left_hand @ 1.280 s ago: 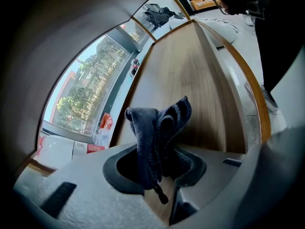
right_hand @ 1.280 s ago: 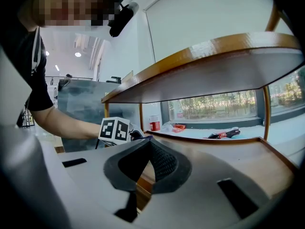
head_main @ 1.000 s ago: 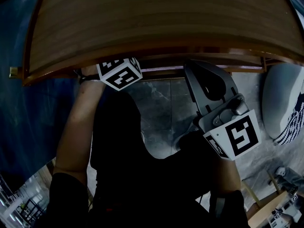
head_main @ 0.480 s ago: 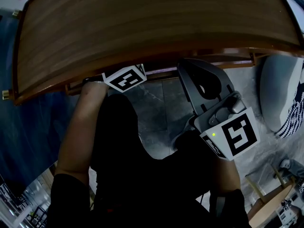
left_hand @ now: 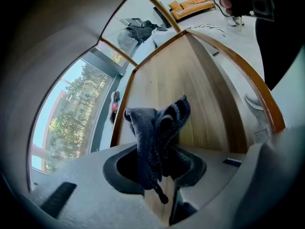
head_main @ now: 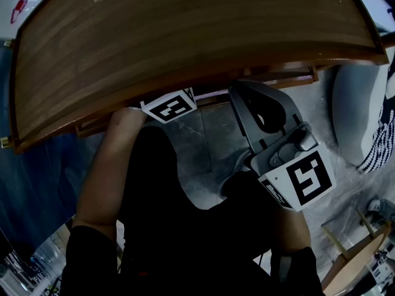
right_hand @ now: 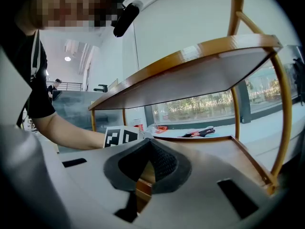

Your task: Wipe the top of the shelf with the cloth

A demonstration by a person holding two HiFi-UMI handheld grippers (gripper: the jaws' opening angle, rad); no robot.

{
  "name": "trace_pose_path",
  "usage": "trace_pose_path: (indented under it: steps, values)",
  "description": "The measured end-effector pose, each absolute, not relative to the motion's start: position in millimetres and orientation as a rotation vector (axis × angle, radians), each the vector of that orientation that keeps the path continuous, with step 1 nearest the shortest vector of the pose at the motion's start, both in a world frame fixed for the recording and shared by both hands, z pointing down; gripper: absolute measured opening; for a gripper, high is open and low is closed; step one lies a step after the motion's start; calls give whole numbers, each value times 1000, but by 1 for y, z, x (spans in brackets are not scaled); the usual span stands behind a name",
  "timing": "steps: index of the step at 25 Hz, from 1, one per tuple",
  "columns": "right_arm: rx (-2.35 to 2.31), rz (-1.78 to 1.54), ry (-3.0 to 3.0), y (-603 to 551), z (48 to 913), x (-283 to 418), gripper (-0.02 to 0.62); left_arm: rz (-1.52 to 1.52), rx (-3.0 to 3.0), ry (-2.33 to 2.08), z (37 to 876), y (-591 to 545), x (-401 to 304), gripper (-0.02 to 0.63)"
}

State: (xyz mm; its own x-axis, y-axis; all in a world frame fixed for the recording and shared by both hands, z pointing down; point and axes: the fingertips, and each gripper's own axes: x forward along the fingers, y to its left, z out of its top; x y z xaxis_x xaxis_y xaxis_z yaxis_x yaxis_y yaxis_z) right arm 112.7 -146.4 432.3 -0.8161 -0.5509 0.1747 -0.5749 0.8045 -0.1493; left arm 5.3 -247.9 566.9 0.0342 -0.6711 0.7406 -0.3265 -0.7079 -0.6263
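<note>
Left claw (left_hand: pixel 159 168) has reached farther under shelf (head_main: pixel 185 36), clamping cloth (left_hand: pixel 155 128).

The bare left forearm (head_main: pixel 102 165) reaches far forward, the left gripper (left_hand: pixel 159 171) pinching a dark cloth (left_hand: pixel 157 128). The right gripper (right_hand: pixel 149 151) sits nearer, on the right, jaws together with nothing between.

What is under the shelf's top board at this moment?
The left gripper, shut on the dark cloth, reaches under the top board; a lower shelf lies beneath. From the head view the board covers the jaws and cloth.
</note>
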Motion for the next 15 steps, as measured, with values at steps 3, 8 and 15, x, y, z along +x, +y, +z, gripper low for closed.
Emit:
trace_pose_path:
  steps: [3,8,15]
  values:
    - [920,302,-2863,-150,433,124,3,-1718,-2034,994,567,-252,20,129]
    - [939,294,-2866,-153,432,137,3,-1708,-2036,954,567,-258,43,129]
    - [961,309,-2869,-162,433,156,3,-1694,-2034,906,566,-268,74,129]
